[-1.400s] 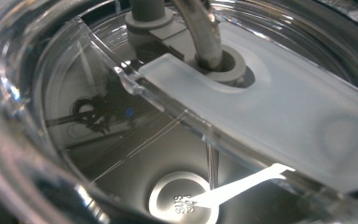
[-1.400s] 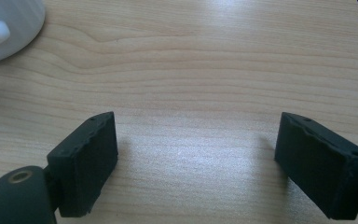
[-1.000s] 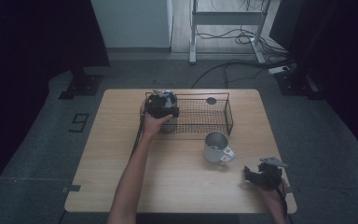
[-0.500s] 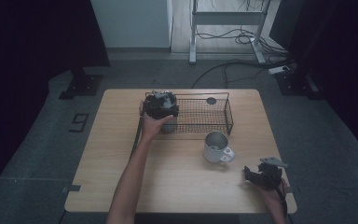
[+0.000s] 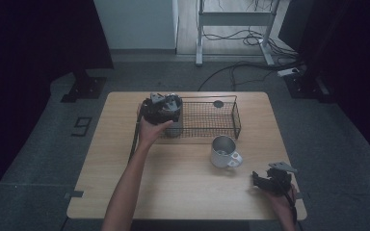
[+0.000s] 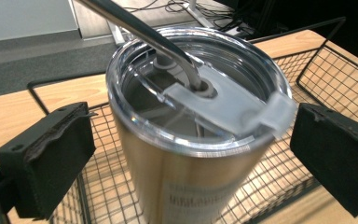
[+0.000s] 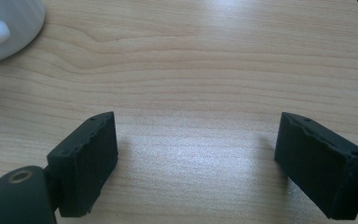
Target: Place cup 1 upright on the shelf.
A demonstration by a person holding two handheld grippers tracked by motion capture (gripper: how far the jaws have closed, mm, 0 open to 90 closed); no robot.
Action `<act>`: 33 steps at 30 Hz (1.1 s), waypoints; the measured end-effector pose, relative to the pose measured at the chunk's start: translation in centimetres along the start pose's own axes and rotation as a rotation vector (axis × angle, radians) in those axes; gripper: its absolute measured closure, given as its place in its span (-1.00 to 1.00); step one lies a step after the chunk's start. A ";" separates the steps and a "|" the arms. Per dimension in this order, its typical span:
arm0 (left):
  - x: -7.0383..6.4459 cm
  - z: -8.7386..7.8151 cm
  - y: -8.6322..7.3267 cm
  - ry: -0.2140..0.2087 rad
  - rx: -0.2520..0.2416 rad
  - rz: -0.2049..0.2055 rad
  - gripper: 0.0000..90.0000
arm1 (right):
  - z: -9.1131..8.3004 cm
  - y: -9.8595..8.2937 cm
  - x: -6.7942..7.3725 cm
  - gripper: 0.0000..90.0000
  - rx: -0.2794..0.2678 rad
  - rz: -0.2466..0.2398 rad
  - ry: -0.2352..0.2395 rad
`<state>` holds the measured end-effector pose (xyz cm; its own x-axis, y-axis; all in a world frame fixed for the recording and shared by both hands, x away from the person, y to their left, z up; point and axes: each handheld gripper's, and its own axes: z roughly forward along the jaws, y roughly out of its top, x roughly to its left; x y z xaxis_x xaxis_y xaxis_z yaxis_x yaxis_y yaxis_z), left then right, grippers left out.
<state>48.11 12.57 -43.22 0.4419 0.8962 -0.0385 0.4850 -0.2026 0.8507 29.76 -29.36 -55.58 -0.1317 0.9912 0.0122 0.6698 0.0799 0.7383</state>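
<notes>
In the wire basket [image 6: 326,79], left end: steel tumbler [image 6: 191,177] stands between left gripper [image 6: 191,154]'s spread jaws, ungripped. Right gripper [image 7: 196,158] idle, jaws spread, near the mug [image 5: 223,151].

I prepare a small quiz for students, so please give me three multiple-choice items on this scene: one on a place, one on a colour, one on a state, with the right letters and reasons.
1. Where does the tumbler stand?
A. in the wire basket
B. beside the mug
C. on the floor

2. What colour is the mug?
A. red
B. white
C. black

3. How are the left tongs?
A. shut on the straw
B. shut, holding nothing
C. open around the tumbler

Answers: 1 A, mesh lies under and around it; 2 B, its body and handle look white; 3 C, a gap shows between each jaw and the tumbler wall.
</notes>
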 end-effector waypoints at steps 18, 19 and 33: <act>-0.4 -5.4 -2.6 -0.055 -0.009 0.027 -0.98 | 0.0 0.0 0.0 -0.71 -0.002 -0.002 0.003; -0.5 -5.7 -2.9 -0.062 -0.009 0.032 -0.98 | 0.0 0.0 0.0 -0.71 -0.002 -0.002 0.003; -1.5 -8.9 -5.5 -0.103 -0.042 0.021 -0.85 | 0.0 0.0 0.0 -0.71 0.000 0.001 0.003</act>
<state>38.09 15.86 -43.19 0.5281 0.8461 -0.0719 0.4439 -0.2029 0.8728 29.80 -29.32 -55.56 -0.1333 0.9910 0.0152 0.6703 0.0788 0.7379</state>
